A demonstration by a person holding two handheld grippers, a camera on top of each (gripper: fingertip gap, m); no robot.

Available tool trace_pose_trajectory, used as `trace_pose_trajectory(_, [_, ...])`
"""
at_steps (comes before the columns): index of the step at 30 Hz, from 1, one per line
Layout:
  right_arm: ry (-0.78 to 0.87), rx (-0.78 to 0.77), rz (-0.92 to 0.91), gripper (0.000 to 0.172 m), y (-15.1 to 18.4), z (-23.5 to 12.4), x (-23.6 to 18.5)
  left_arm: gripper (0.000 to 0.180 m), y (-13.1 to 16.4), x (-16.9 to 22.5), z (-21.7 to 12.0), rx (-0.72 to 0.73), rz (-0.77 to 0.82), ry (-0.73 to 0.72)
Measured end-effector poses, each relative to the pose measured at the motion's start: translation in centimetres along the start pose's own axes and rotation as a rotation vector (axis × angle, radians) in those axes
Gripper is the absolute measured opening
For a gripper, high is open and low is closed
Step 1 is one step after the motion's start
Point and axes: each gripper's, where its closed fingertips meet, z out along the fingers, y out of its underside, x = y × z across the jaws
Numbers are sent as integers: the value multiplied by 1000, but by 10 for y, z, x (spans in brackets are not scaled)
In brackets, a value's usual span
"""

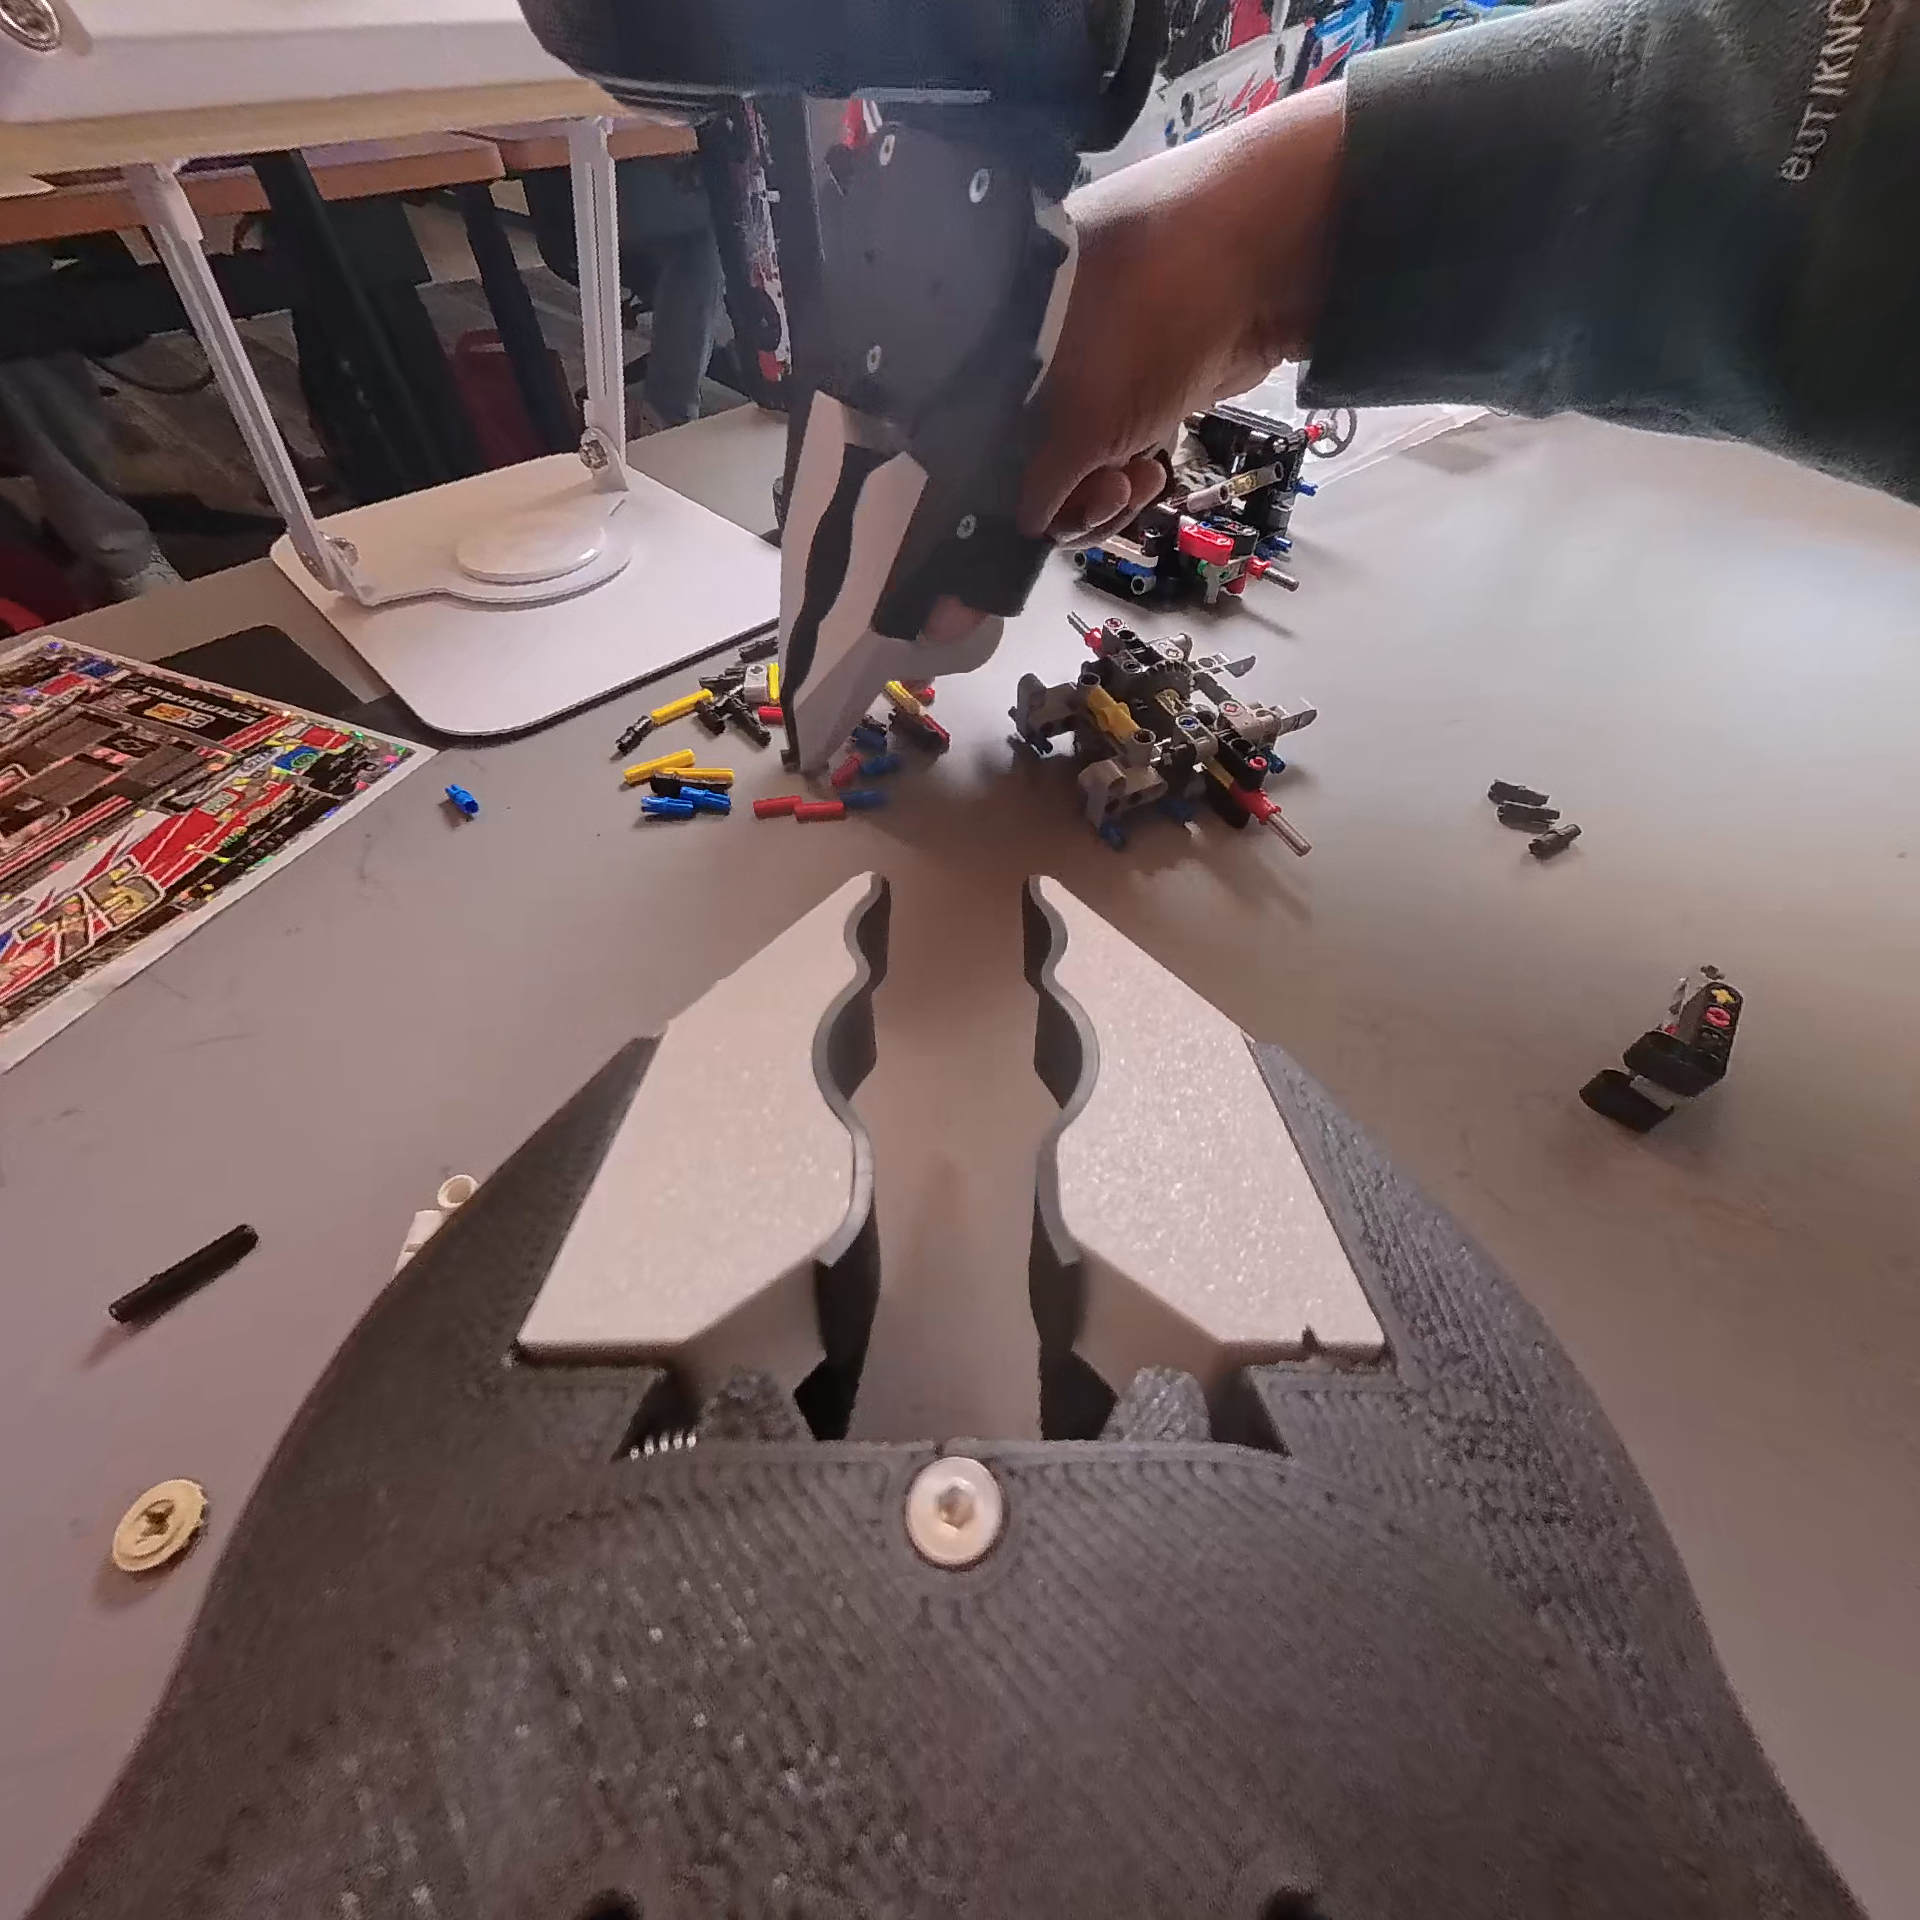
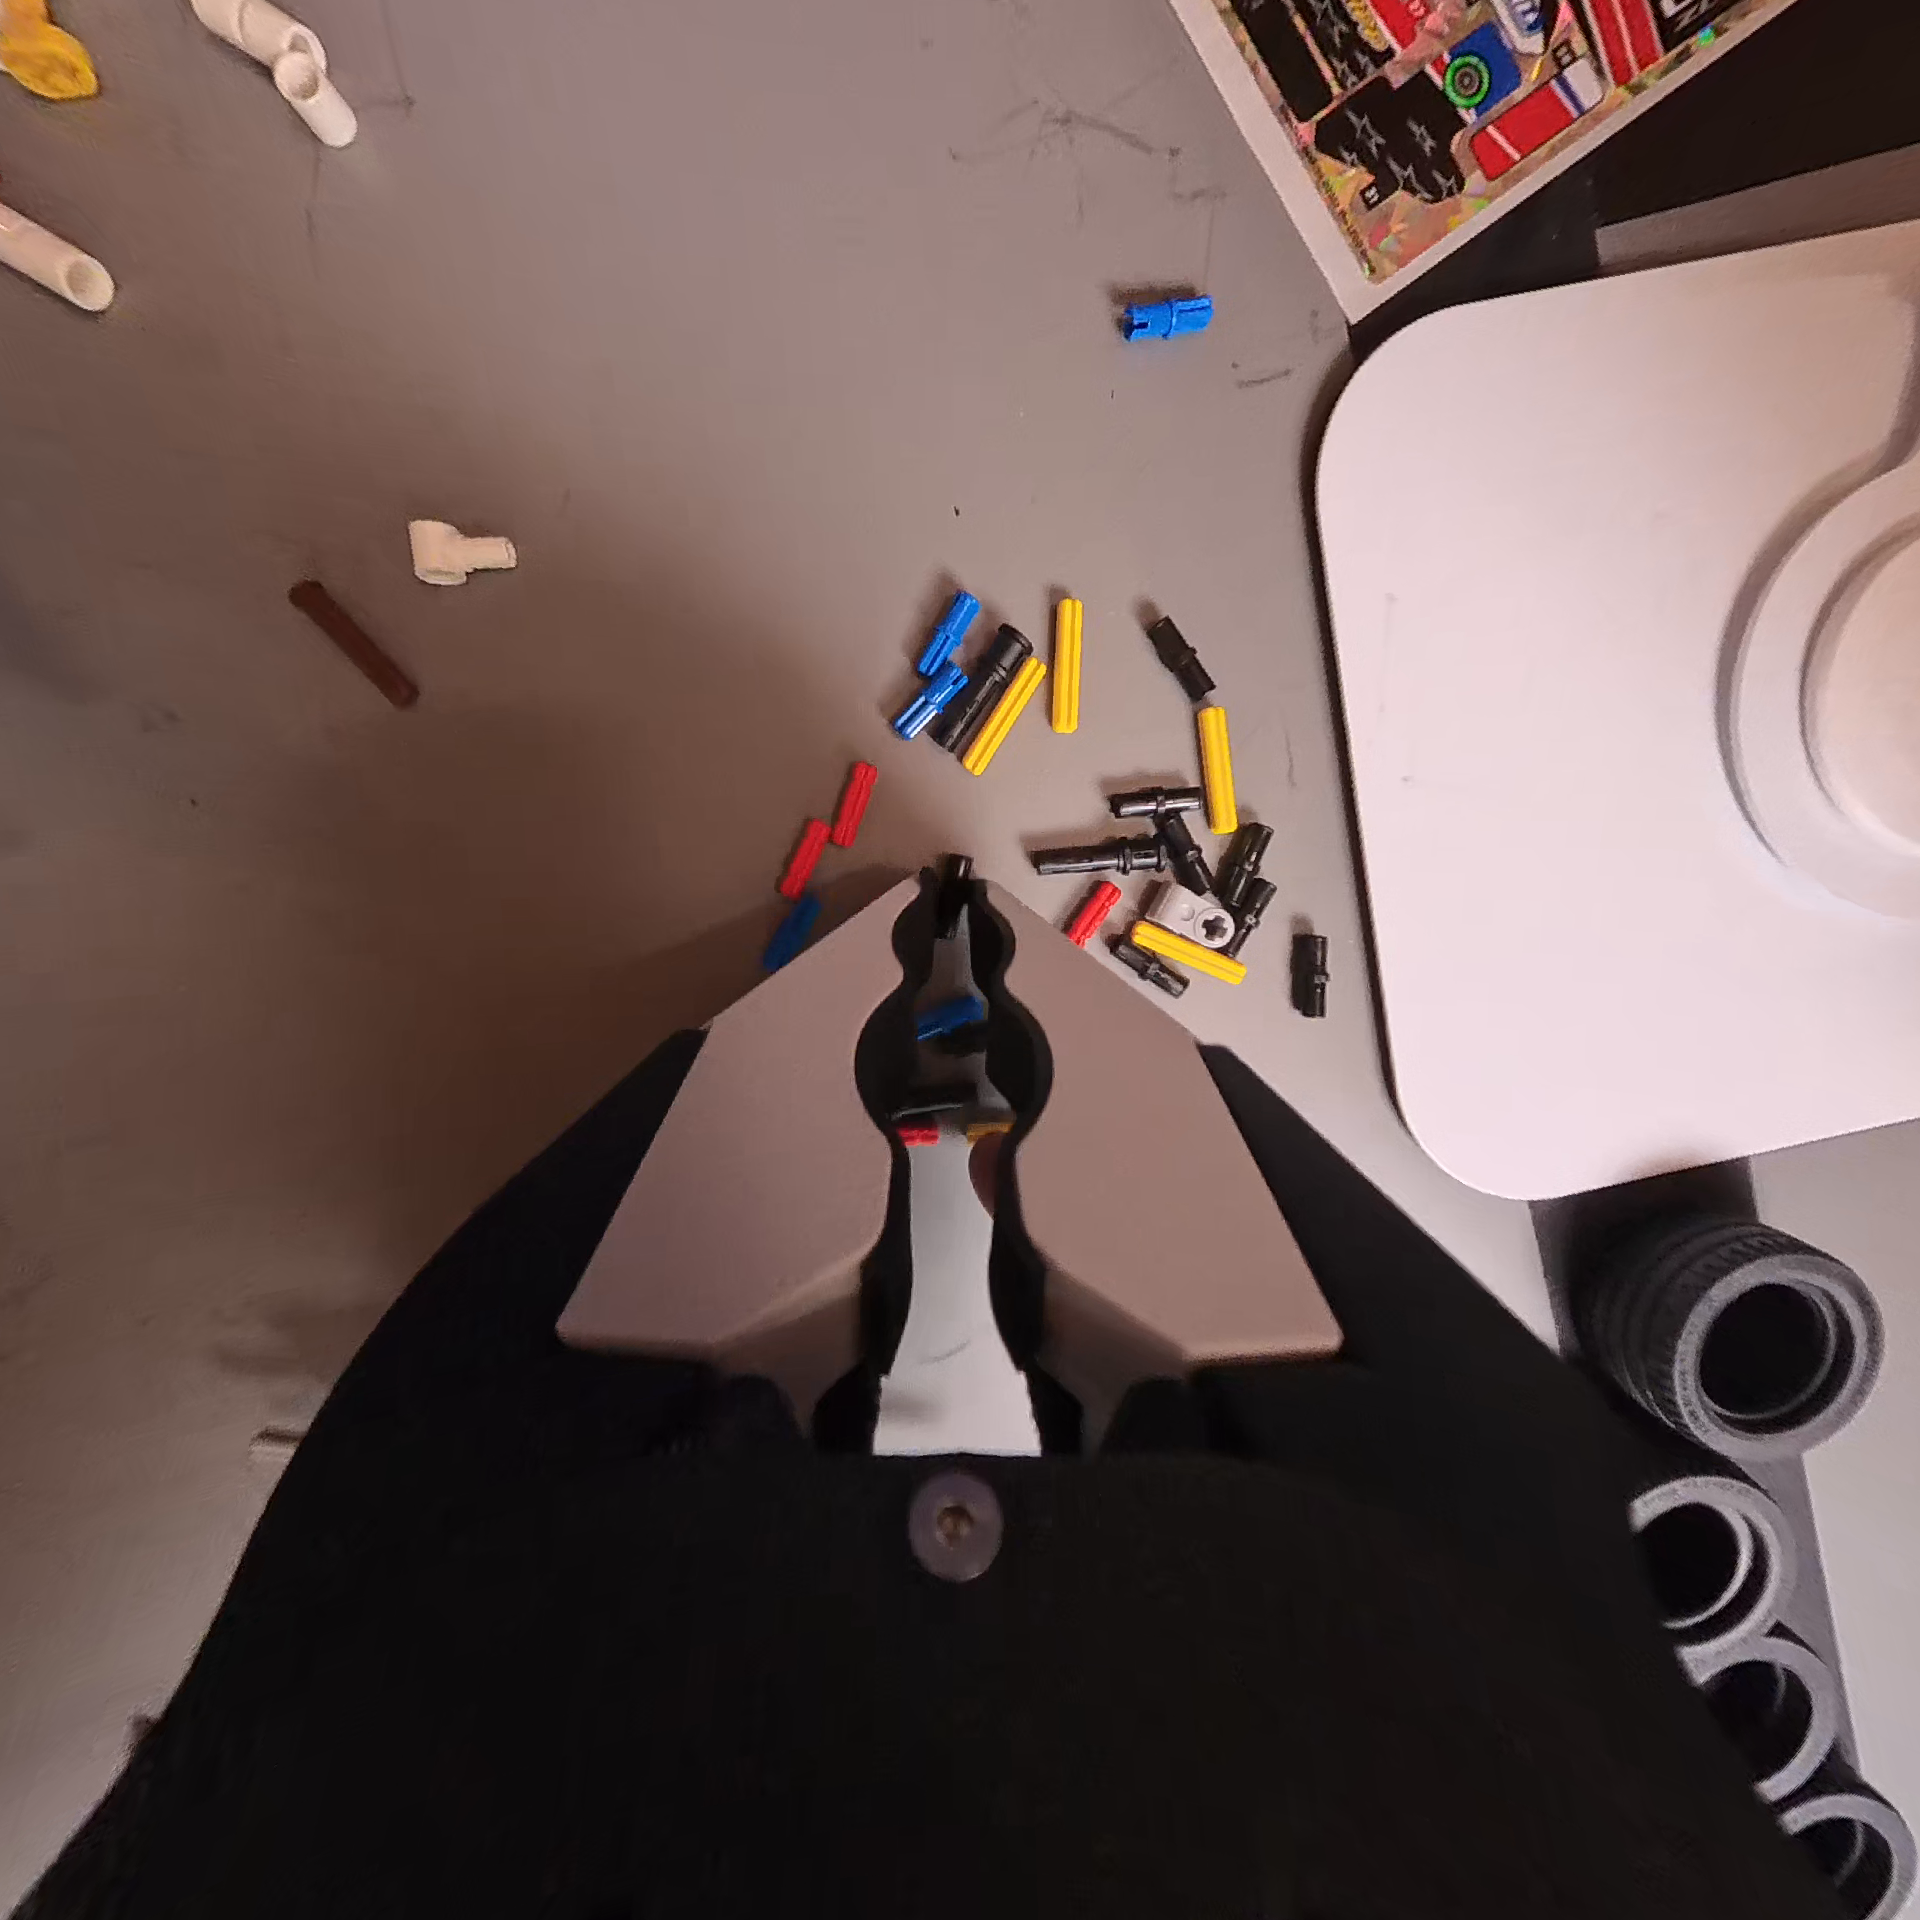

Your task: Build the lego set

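Observation:
My right gripper (image 2: 951, 891) points down into a scatter of small pins (image 2: 1143, 831) on the grey table (image 2: 623, 364). Its fingertips are closed on a short black pin (image 2: 954, 871), whose end sticks out past the tips. Red pins (image 2: 831, 831) and a blue pin (image 2: 792, 930) lie just to its left. In the left wrist view the right gripper (image 1: 805, 764) stands tip-down in the same pile (image 1: 686, 779), held by a hand (image 1: 1164, 343). My left gripper (image 1: 956, 894) is open and empty, low over bare table short of the pile.
A grey-black brick assembly (image 1: 1153, 727) sits right of the pile, with a second one (image 1: 1205, 520) behind. A white stand base (image 1: 551, 613) (image 2: 1610, 727), a sticker sheet (image 1: 135, 790) and black tyres (image 2: 1745, 1340) border the area. Loose parts: black axle (image 1: 182, 1273), white connector (image 2: 457, 551), black piece (image 1: 1673, 1049). Tip to tip, the grippers are about 15 cm apart.

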Motion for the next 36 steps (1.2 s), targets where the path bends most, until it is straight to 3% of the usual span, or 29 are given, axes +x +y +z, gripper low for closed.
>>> trace_pose_trajectory(1, [4,-5,-4,2,-1,0,0,24,0,0,0,0,0,1])
trace_pose_trajectory(5, [29,-8,-65,3,-1,-3,-2,24,1,0,0,-4,6,1])
trace_pose_trajectory(9, [-22,153,-98,3,-12,-56,-38,24,0,1,-1,-1,15,-4])
trace_pose_trajectory(13, [47,79,-128,3,51,-96,-78,24,-2,3,0,2,19,8])
trace_pose_trajectory(17, [74,18,85,3,132,-105,-106,30,-1,15,2,2,57,60])
trace_pose_trajectory(21, [76,38,223,4,171,-102,-126,37,1,26,5,-2,106,81])
trace_pose_trajectory(30, [89,110,281,4,172,-96,-134,43,-4,35,3,30,191,44])
trace_pose_trajectory(36, [100,200,316,10,169,-109,-135,49,-8,38,2,41,183,51])
